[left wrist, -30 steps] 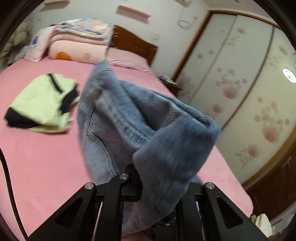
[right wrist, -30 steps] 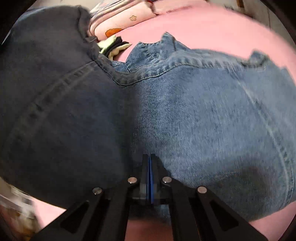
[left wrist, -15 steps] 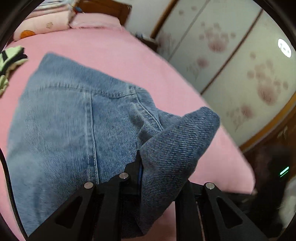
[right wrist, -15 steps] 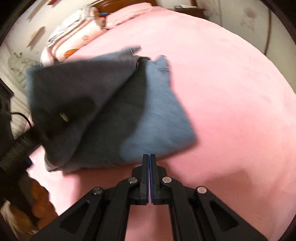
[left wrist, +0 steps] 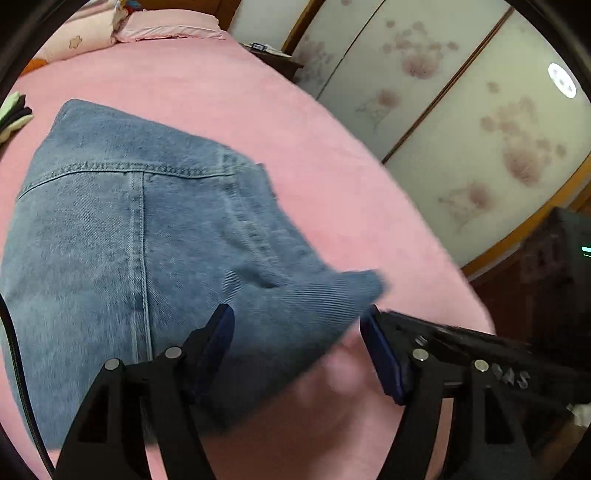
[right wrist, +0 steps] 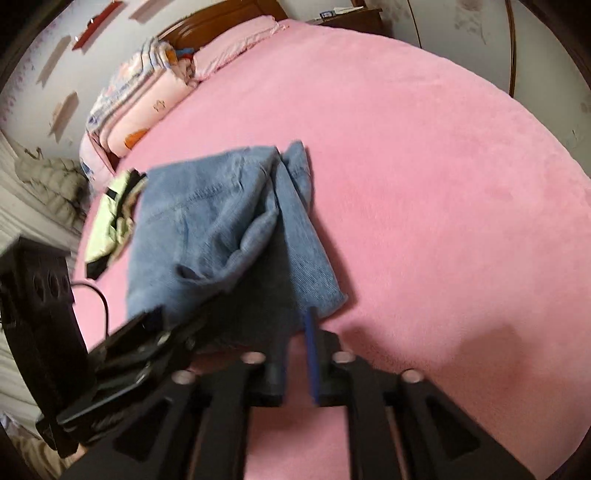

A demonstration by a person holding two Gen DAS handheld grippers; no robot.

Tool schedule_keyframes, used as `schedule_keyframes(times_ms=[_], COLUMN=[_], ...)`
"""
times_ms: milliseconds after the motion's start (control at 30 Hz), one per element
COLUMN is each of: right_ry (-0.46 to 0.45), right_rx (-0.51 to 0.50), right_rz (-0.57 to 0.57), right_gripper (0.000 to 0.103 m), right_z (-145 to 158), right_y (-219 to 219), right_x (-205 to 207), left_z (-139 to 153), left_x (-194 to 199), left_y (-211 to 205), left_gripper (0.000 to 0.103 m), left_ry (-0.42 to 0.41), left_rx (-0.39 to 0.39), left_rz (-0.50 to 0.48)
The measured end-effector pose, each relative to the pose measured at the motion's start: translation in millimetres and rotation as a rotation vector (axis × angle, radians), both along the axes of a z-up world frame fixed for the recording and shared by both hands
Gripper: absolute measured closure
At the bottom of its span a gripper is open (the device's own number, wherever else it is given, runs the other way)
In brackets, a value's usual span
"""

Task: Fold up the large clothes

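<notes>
The bed (right wrist: 424, 177), covered in pink fleece, fills most of both views. Pink and patterned bedding (right wrist: 144, 99) is stacked at its head, against a wooden headboard (right wrist: 221, 18). Sliding wardrobe doors (left wrist: 461, 122) with a blossom print stand along one side of the bed.

The jeans (left wrist: 129, 240) lie folded on the bed, flat over most of their area. One folded corner of denim points toward my left gripper (left wrist: 299, 347), and a ridge of loose cloth rises along the fold in my right wrist view. A light green and black garment (right wrist: 110, 218) lies just beside the jeans, on the headboard side, touching or slightly under their edge.

My left fingers (left wrist: 218, 339) are opening. The denim corner sits between them, and the blue pads do not press on it.

My right gripper (right wrist: 297, 354) sits at the near edge of the jeans. My right fingers (right wrist: 314, 354) are also opening, with a narrow gap between the pads. Only pink bed shows in that gap; the denim hem lies just beyond the tips, not clamped.
</notes>
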State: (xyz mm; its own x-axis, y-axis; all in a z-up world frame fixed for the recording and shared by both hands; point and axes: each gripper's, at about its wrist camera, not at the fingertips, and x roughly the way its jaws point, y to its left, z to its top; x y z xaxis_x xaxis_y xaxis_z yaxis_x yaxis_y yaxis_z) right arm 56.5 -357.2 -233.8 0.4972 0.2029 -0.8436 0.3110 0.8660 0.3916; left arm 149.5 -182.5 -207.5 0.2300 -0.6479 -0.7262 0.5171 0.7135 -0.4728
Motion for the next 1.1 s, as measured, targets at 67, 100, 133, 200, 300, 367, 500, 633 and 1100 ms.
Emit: schedule_keyframes(times_ms=[67,100,133,200,300,367,500,633,1100], right_ry=[-0.02,-0.035,-0.048,-0.064,-0.057,-0.028,0.023,0.067,-0.003], right_rx=[0.027,0.054,0.08,0.132,0.147,0.131,0.108,0.001,-0.188], right_rz=[-0.017,-0.025,-0.033,-0.04,-0.012,0.013,0.051,0.063,0.079], right_gripper=[0.063,0.06,0.06,0.059,0.055,0.055,0.055,0.071,0.078], right_z=[9,14,17,21,17,10,-10,-22,-45], right_y=[-6,-9,-12,-11,1,10,29,41,26], right_x=[-5,-8,-12,-10,1,13,40,57,44], left_z=[18,25,32,44,46,33,2,-23,-52], left_x=[-7,-11,-14,-14,-1,8,26,36,39], left_y=[12,21,29,51,94,111,135,136,113], left_gripper=[0.029,0.028,0.027,0.025,0.021,0.021,0.021,0.021,0.006], left_ry=[-0.004,-0.015,-0.027,-0.059,-0.102,-0.1,-0.083,-0.041,-0.037], left_rx=[-0.022,-0.03,-0.032,-0.025,0.041,0.119,0.23,0.259,0.196], left_rz=[0.007,0.016,0.029,0.078,0.195,0.251,0.341,0.355,0.395])
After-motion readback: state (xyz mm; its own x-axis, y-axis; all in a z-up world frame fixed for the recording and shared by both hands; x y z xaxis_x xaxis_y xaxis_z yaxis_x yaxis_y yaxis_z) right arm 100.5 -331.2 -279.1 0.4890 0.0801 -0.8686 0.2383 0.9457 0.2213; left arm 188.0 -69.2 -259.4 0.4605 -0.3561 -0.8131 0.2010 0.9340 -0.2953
